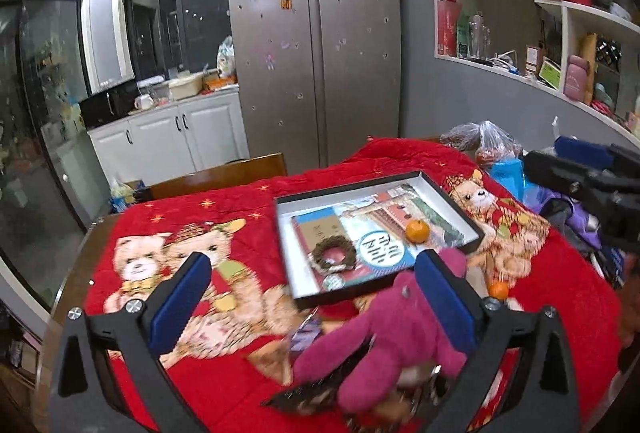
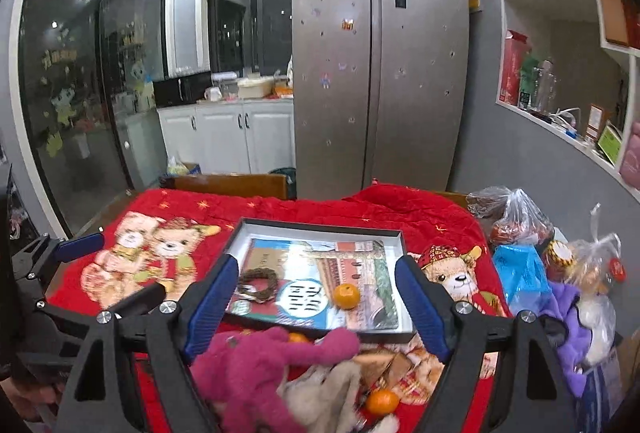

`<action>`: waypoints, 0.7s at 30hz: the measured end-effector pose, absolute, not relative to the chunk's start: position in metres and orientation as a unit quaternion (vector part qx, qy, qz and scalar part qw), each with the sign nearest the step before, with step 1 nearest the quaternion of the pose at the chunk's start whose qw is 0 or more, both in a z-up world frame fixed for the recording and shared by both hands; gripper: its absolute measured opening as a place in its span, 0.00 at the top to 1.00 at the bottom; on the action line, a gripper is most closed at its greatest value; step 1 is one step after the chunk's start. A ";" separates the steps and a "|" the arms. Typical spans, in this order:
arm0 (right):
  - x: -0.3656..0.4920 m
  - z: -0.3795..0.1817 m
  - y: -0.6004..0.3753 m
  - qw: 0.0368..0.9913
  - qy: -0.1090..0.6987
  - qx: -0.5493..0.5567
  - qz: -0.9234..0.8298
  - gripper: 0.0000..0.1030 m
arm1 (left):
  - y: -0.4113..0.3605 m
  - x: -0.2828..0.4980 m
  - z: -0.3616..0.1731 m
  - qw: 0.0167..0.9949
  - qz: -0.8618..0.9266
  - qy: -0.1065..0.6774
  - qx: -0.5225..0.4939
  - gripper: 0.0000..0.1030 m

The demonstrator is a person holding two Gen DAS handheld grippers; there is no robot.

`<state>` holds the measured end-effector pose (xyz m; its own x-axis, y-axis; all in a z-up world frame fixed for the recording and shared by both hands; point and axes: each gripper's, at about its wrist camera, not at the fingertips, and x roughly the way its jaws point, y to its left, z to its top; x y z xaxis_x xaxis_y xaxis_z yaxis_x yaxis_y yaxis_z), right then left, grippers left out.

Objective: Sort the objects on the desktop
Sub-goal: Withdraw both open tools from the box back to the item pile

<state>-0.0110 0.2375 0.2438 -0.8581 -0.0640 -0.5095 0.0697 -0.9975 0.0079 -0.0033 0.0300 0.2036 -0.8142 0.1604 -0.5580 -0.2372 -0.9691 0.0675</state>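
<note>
A black tray (image 1: pixel 348 185) (image 2: pixel 320 225) with a white inside sits on the red bear-print cloth. It holds a picture book (image 2: pixel 340 273), a twig wreath (image 1: pixel 334 253) (image 2: pixel 258 283), an orange (image 1: pixel 417 231) (image 2: pixel 346 295) and a round badge (image 1: pixel 334 281). In front of the tray lie a pink plush toy (image 1: pixel 384 345) (image 2: pixel 256 365), a beige plush (image 2: pixel 328 393) and loose oranges (image 1: pixel 499 289) (image 2: pixel 383 401). My left gripper (image 1: pixel 314 297) (image 2: pixel 112 271) hangs open above the pink plush. My right gripper (image 2: pixel 316 303) (image 1: pixel 548 157) hangs open over the toys, holding nothing.
Plastic bags of food (image 2: pixel 516 217), a blue bag (image 2: pixel 520 273) and purple cloth (image 2: pixel 568 317) crowd the table's right side. A wooden chair back (image 2: pixel 232 185) stands behind the table. A steel fridge (image 2: pixel 380 73) and wall shelves (image 1: pixel 540 73) stand beyond.
</note>
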 end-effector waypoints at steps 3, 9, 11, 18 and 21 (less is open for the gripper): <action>0.021 0.249 0.232 0.032 0.011 0.246 -0.969 0.15 | 0.017 0.024 0.199 0.079 0.953 0.077 -0.281 0.00; 0.083 0.223 0.229 0.006 0.031 0.211 -0.977 0.05 | -0.005 0.081 0.148 0.041 0.953 0.069 -0.292 0.00; 0.101 0.202 0.230 -0.002 0.041 0.205 -0.978 0.05 | -0.009 0.095 0.121 0.055 0.946 0.051 -0.315 0.00; 0.112 0.149 0.242 -0.020 0.065 0.270 -0.961 0.05 | 0.000 0.104 0.077 0.070 0.931 0.044 -0.355 0.00; 0.115 0.147 0.249 -0.017 0.058 0.272 -0.960 0.05 | 0.005 0.101 0.072 0.080 0.929 0.035 -0.358 0.00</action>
